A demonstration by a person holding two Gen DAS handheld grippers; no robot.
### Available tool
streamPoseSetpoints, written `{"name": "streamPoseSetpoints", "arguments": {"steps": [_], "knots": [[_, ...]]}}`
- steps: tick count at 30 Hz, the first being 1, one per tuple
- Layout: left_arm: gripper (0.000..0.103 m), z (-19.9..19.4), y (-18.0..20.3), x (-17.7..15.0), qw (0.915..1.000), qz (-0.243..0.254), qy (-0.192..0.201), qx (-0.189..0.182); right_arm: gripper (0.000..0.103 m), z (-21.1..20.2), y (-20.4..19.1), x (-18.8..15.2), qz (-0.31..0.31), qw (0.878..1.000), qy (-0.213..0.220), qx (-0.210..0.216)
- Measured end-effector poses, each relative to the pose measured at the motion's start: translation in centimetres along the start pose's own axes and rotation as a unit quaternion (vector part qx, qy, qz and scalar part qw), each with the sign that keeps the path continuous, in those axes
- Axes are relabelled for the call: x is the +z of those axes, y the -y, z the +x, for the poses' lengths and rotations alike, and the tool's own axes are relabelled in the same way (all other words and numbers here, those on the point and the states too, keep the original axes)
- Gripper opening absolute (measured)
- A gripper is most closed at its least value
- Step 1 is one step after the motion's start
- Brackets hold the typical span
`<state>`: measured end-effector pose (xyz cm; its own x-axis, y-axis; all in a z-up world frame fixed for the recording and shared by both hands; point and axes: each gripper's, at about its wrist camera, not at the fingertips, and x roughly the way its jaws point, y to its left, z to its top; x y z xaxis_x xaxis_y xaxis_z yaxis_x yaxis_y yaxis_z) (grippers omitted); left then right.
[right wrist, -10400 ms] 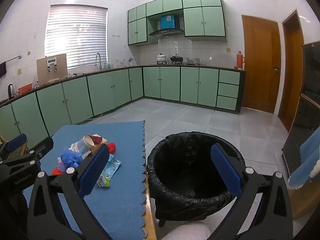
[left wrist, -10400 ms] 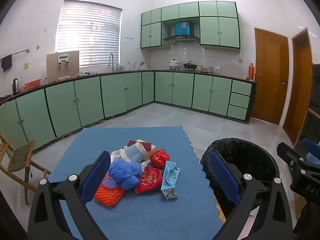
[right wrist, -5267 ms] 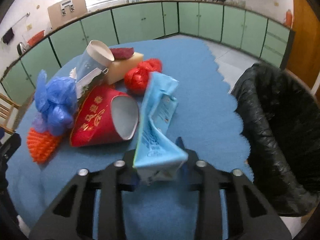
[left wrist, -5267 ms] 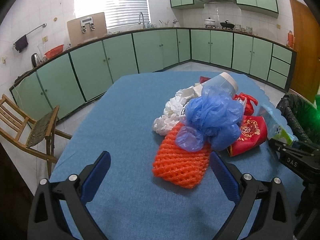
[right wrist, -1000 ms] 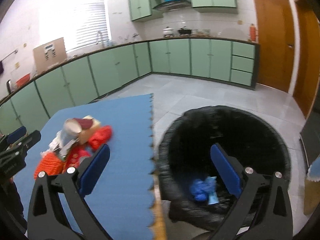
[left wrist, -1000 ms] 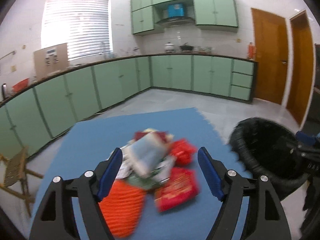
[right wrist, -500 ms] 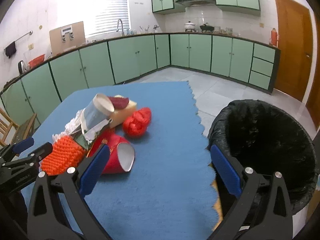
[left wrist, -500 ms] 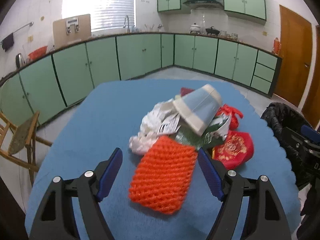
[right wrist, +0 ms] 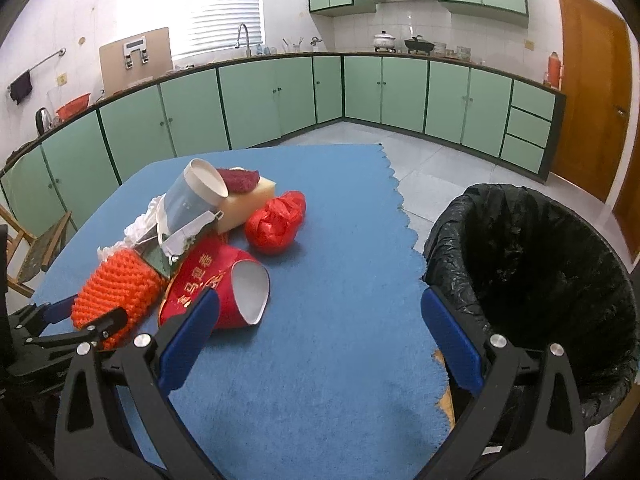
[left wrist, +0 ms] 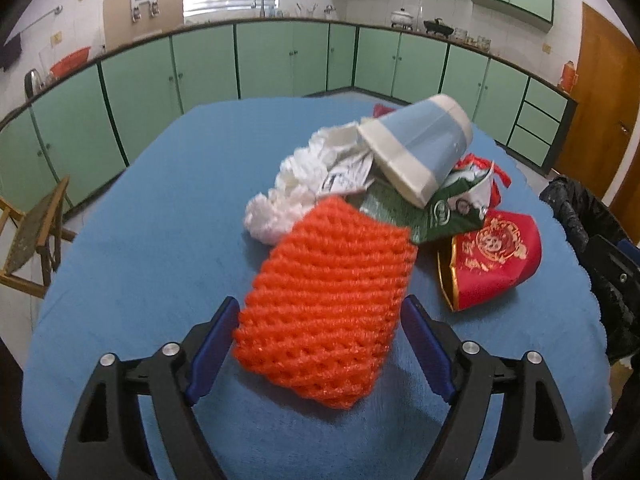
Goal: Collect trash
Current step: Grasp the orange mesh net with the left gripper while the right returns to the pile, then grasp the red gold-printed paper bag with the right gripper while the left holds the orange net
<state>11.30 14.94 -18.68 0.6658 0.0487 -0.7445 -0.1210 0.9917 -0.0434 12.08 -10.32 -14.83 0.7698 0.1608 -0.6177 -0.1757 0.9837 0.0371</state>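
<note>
The left gripper [left wrist: 320, 342], jaws parted, straddles the near end of the orange foam net [left wrist: 326, 300] on the blue tablecloth [left wrist: 160, 240], while only the right wrist view shows the empty, spread right gripper [right wrist: 320, 332] facing the black-lined bin [right wrist: 532, 280] (beside the table).

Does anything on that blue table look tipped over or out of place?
Yes. The grey-blue cup lies on its side atop the pile, propped on a white bag and a green wrapper. The red cup also lies on its side, mouth towards the bin. All of it is loose trash heaped on the table.
</note>
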Motion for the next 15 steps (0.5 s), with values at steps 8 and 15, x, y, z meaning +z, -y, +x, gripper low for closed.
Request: {"name": "streamPoseSetpoints", "arguments": {"steps": [8, 15], "knots": [[0.061, -0.2, -0.3, -0.4, 0.9998, -0.008, -0.001, -0.019, 0.098, 0.3, -0.7, 0.0, -0.007, 1.0, -0.005, 0.01], [0.039, -1.7, -0.2, 0.0, 0.9995, -0.002, 0.022, -0.021, 0.098, 0.4, -1.9, -0.1, -0.023, 1.0, -0.009, 0.019]]}}
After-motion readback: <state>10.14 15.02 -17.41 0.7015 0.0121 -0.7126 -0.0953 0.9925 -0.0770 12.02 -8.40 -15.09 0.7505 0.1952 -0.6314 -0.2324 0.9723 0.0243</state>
